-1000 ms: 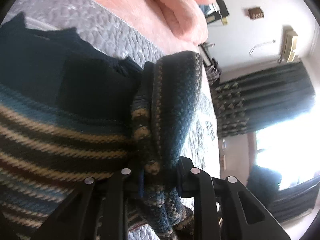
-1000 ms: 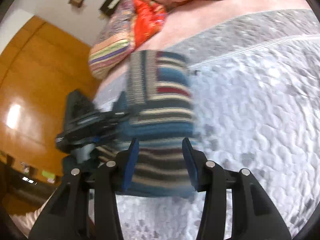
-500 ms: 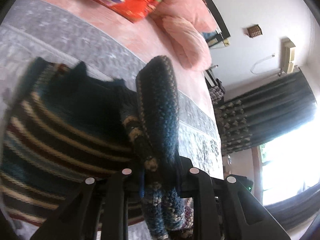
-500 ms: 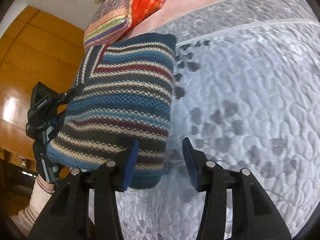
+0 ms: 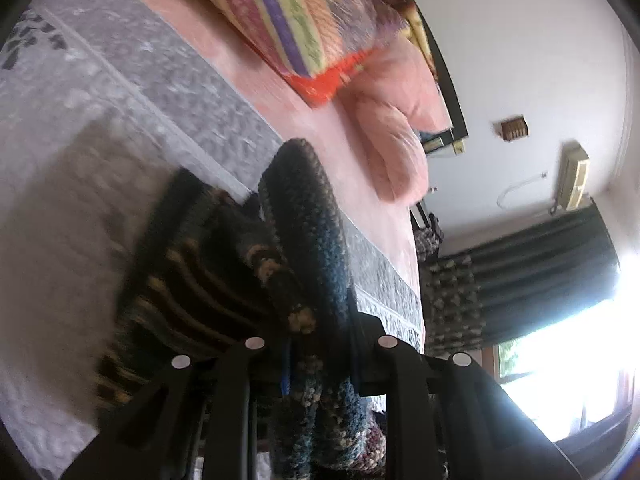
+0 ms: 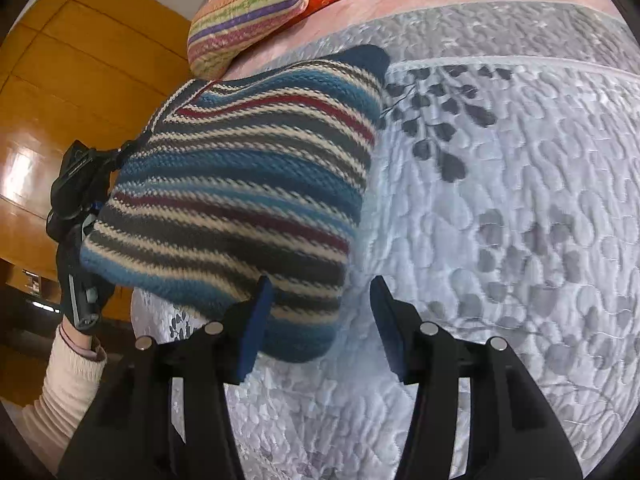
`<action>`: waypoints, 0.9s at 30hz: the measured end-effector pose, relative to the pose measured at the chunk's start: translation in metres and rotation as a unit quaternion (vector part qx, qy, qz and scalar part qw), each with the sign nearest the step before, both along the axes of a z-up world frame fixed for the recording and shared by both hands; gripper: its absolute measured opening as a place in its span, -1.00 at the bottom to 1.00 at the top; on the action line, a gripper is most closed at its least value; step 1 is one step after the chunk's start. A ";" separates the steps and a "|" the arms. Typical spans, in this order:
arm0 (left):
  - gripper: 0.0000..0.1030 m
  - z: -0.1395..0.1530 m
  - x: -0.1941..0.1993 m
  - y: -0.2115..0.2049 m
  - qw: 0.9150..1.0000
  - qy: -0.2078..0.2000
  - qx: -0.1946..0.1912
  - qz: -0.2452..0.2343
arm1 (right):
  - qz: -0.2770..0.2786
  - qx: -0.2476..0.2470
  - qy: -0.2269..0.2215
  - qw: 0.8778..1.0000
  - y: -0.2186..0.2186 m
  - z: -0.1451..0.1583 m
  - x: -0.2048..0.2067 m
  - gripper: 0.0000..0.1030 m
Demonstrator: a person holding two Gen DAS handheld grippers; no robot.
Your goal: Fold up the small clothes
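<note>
Crowding the quilt [image 6: 500,240], striped sweater [image 6: 240,200], striped pillow [image 6: 248,4] behind

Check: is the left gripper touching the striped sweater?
Touching. The left wrist view shows the left gripper shut on a bunched fold of the striped sweater.

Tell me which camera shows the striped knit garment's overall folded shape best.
The right wrist view: the striped knit garment shows nearly whole, folded, over the grey quilt. The left wrist view shows only a dark, blurred bunch clamped in the left gripper. The right gripper is open.
</note>
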State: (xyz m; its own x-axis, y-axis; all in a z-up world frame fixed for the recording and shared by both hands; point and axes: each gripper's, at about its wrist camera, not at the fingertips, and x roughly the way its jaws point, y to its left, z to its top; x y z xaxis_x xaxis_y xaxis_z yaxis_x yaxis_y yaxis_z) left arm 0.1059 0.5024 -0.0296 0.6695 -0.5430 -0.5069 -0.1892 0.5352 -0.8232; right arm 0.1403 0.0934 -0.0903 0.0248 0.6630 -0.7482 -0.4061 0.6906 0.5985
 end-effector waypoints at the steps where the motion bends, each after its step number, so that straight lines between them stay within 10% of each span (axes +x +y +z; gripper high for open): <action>1: -0.60 -0.002 0.000 0.008 1.000 0.002 0.003 0.001 | 0.004 -0.001 0.002 1.000 0.005 -0.002 0.000 0.00; 13: -0.55 -0.062 0.008 0.002 0.996 0.069 0.025 -0.045 | 0.012 -0.035 0.020 0.999 0.037 -0.028 -0.001 0.02; 27: -0.24 0.005 -0.076 -0.011 0.995 0.057 0.070 -0.050 | 0.016 -0.014 0.039 0.999 0.035 -0.015 -0.020 0.25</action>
